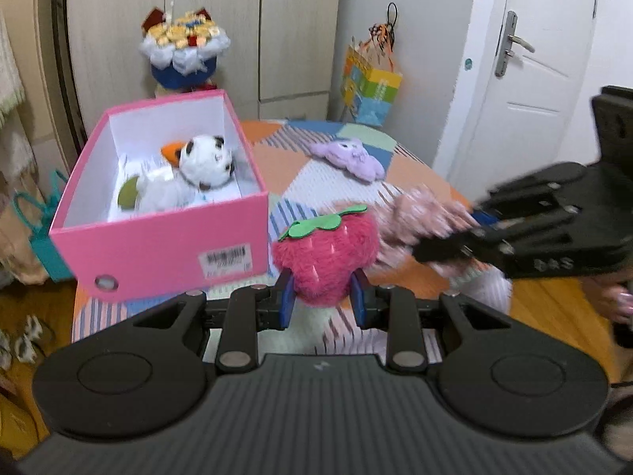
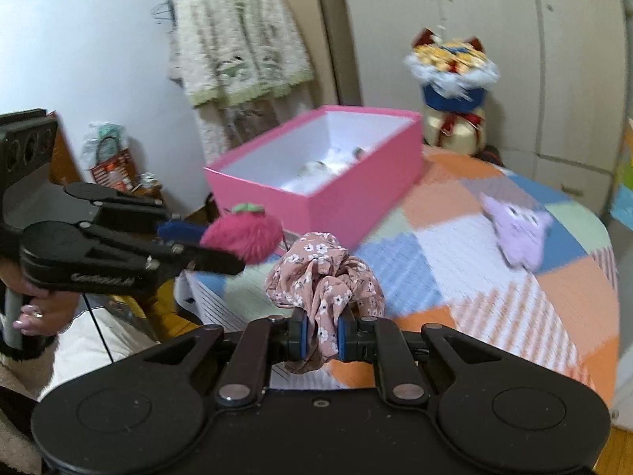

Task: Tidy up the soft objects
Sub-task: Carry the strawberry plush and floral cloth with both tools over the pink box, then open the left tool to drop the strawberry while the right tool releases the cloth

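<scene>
Left gripper (image 1: pixel 322 297) is clamping the strawberry (image 1: pixel 326 253), right gripper (image 2: pixel 320 336) is pinching the scrunchie (image 2: pixel 324 285); both are being held over the table (image 2: pixel 514 308) beside the box (image 1: pixel 158 237), probably for dropping in.

My right gripper (image 1: pixel 447 245) and its floral scrunchie (image 1: pixel 419 217) smear with motion blur; the pink box (image 2: pixel 316 198) wall hides most of the white plush (image 2: pixel 332 162) inside.

Pale wardrobe (image 1: pixel 205 19) behind, white door (image 1: pixel 526 91) (lever handle) right — wooden floor (image 1: pixel 554 312) below.
</scene>
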Demonstrator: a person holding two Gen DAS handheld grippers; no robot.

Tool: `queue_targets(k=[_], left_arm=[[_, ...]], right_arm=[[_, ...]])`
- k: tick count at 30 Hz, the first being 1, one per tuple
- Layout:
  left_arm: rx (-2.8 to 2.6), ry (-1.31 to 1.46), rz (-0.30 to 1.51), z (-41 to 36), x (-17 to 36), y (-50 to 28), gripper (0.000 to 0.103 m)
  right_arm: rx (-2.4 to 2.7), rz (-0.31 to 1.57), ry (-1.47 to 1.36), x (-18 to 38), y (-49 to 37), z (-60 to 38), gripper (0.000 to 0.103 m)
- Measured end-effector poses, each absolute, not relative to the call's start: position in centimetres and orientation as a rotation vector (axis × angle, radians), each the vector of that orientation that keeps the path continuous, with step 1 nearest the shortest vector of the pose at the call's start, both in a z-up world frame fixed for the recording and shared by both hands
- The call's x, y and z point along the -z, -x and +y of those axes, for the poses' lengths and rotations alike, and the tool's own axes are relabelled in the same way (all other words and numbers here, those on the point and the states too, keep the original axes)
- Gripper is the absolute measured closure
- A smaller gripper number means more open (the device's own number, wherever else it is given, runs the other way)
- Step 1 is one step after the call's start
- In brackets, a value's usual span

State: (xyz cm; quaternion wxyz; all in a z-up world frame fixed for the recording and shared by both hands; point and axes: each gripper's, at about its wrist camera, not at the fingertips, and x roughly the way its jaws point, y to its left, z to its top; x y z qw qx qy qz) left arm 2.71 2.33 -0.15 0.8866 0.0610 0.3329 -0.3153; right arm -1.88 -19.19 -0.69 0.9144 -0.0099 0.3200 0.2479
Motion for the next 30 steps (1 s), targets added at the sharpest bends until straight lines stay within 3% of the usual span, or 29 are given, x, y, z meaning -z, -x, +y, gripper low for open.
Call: queue_targets(k=[10, 19, 30], left_arm=[[0.54, -0.13, 0.562, 7.0, -3.4, -4.7, 0.075], [0.43, -0.085, 0.566, 8.8, -2.2, -12.8, 0.075], [0.256, -0.21, 0.611, 7.9, 1.7, -21.4, 0.075]], right_arm=[[-0.566, 0.522, 0.101, -3.0, -2.4, -13.7, 0.085], [-0.491, 0.466, 0.129, -2.8, -9.6, -10.7, 0.085], [-0.466, 0.643, 0.197, 0.7, -19.5, -8.4, 0.084]])
